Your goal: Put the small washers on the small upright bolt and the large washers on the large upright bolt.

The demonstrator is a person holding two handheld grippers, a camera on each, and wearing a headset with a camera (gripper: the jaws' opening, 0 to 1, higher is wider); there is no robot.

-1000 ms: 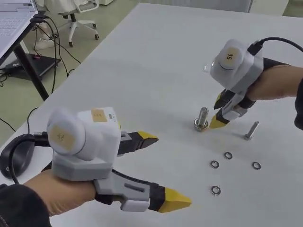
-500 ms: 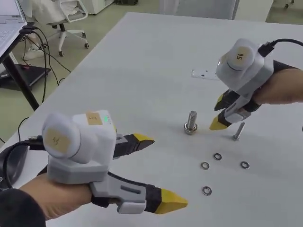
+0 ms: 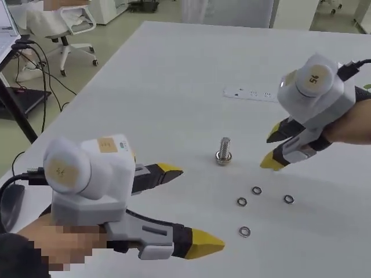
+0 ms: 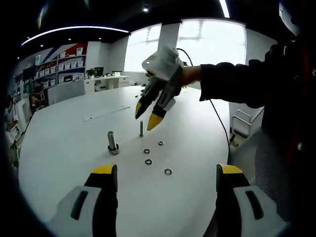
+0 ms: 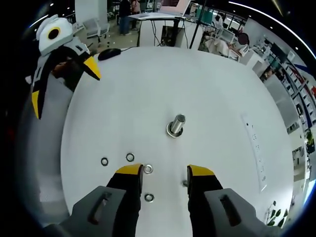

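Nearest, my left gripper is spread and empty, then 4 washers lie loose on the table, the big bolt stands just beyond, and my right gripper, jaws apart and empty, hovers by the small upright bolt.

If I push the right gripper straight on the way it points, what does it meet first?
Probably the small grey upright bolt: in the left gripper view it stands right below the open jaws of the right gripper. Depth is unclear, so the tips might slip by it onto the white table.
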